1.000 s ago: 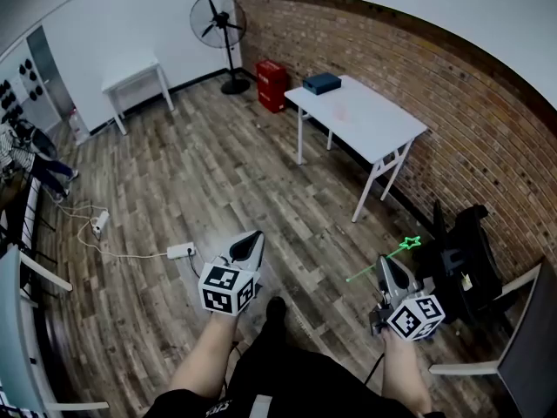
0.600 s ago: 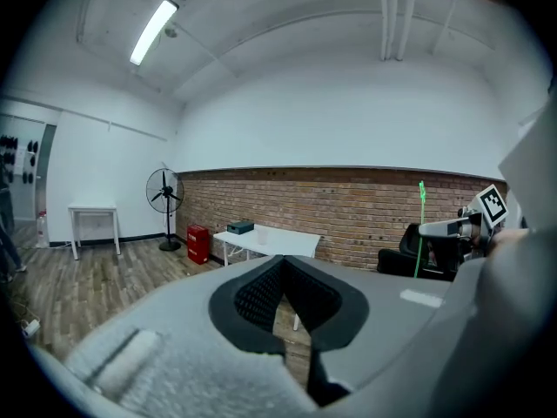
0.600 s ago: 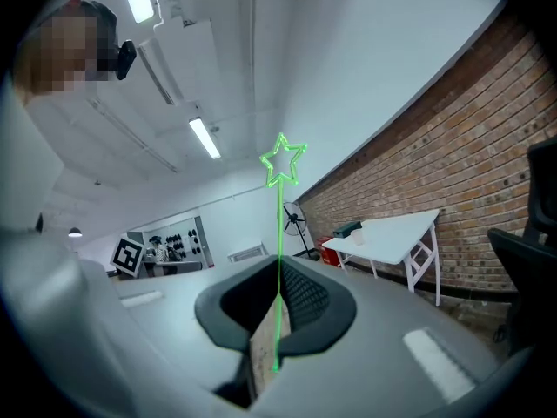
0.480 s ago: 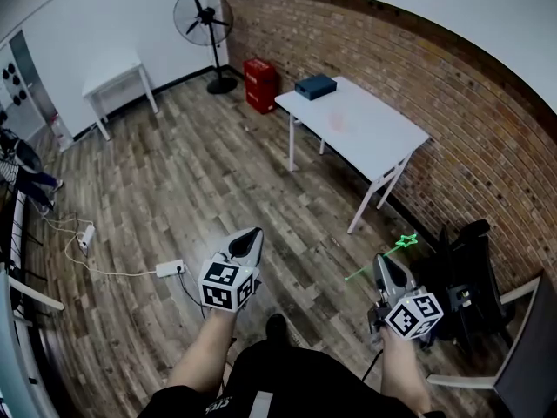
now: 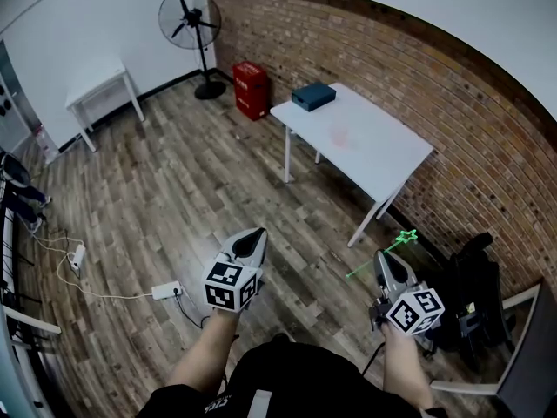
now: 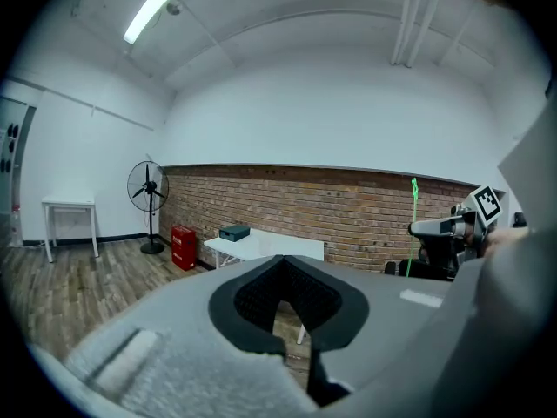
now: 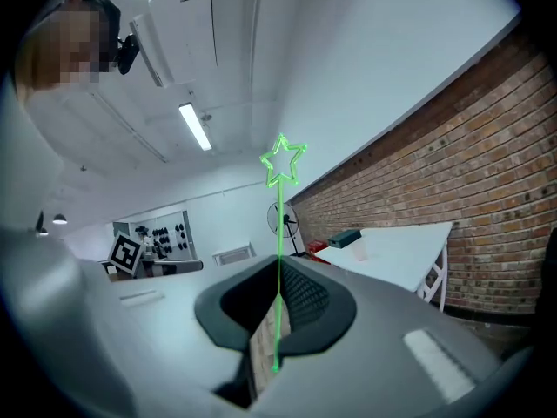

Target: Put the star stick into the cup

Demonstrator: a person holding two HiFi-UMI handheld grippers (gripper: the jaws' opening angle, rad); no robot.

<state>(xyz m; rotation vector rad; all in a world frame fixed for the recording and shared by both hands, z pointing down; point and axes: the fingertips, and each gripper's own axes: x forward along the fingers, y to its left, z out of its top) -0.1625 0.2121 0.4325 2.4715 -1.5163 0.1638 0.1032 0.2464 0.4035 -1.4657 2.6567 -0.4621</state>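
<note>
My right gripper (image 5: 384, 261) is shut on the thin green star stick (image 5: 393, 247), whose star end points up and right in the head view. In the right gripper view the stick (image 7: 278, 233) rises from between the closed jaws, and its star stands above them. A small pale cup (image 7: 359, 249) stands on the white table (image 5: 374, 151), seen only as a faint pinkish spot (image 5: 339, 135) in the head view, well ahead of both grippers. My left gripper (image 5: 251, 242) is shut with nothing in it; its view shows the star stick (image 6: 414, 220) off to the right.
A dark blue box (image 5: 313, 95) lies at the table's far end. A red box (image 5: 249, 90) and a standing fan (image 5: 190, 24) are near the brick wall. A black chair (image 5: 474, 290) is at my right. A power strip (image 5: 165, 290) with its cable lies on the wooden floor.
The head view has shifted, so the white table now lies closer and more central. Both grippers stay in about the same place, the right one still shut on the stick.
</note>
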